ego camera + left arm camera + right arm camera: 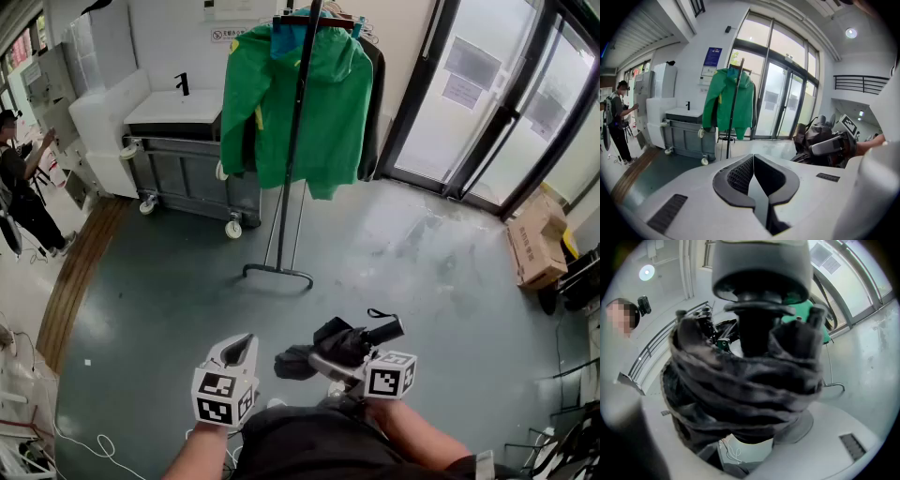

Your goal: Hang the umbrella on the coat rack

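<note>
A black coat rack (298, 131) stands mid-floor with a green jacket (300, 103) and a dark garment hanging on it; its base (278, 272) rests on the grey floor. My right gripper (330, 361) is low at the right, well short of the rack, shut on a folded black umbrella (342, 345) whose handle (384, 331) with its strap points right. In the right gripper view the umbrella's bunched fabric (740, 390) fills the space between the jaws. My left gripper (239, 349) is beside it at the left, shut and empty, pointed at the rack (732, 108).
A grey wheeled cart (183, 173) with a white sink top stands left of the rack. Glass doors (487, 94) line the back right. A cardboard box (536, 239) sits at the right. A person (23, 187) stands at the far left.
</note>
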### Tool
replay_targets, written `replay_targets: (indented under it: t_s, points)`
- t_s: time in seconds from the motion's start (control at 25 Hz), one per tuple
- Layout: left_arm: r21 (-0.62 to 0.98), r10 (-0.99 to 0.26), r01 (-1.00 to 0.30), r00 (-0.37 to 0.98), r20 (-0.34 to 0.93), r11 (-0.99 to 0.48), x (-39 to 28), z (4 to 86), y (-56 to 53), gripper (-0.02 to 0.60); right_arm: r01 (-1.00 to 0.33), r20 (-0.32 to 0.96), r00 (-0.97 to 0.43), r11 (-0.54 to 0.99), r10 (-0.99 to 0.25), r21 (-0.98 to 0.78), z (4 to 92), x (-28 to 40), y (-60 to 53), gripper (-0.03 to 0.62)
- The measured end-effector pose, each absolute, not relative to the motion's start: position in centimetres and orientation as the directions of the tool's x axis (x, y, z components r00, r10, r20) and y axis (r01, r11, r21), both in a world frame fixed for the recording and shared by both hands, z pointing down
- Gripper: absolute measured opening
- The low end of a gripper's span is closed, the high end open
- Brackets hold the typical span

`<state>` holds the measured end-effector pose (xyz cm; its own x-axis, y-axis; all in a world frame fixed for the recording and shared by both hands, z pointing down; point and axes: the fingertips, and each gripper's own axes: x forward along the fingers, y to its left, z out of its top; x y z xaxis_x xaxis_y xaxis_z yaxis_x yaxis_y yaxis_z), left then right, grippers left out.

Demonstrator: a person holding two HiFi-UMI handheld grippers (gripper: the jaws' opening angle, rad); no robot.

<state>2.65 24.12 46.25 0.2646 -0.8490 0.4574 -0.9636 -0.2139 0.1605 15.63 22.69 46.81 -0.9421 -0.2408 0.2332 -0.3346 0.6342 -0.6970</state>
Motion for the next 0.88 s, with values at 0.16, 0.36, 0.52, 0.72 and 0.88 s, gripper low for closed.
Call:
replay_targets:
  t_s: [0.16,0.36,0.52,0.72,0.88]
  points:
    - [0.161,-0.847,-0.963,0.267,0.459,-0.216,2.7,46.2,24.6,0.015,-0.341,0.239,-0.940,0.635,-0.244,-0.693,46.9,15.7,23.0,0.276]
    - [0.164,-0.845,-0.962,0.270,0.462,-0.217,2.8,46.3,25.2,0.015,-0.344,0.243,-0.939,0.646,-0.244,-0.681,46.7,15.7,23.5,0.275]
    - [0.166,-0.849,-0.962,0.268,0.455,-0.215,2.7,46.2,25.4,0.015,-0.347,0.247,-0.938,0.658,-0.243,-0.668,46.5,15.7,23.8,0.273]
    - [0.180,-0.847,-0.962,0.268,0.459,-0.207,2.6,46.6,25.9,0.015,-0.359,0.268,-0.933,0.681,-0.241,-0.638,46.6,15.4,24.2,0.273]
    - [0.206,-0.843,-0.958,0.274,0.462,-0.199,2.5,47.0,26.2,0.015,-0.362,0.263,-0.932,0.698,-0.250,-0.618,46.4,15.4,24.2,0.273]
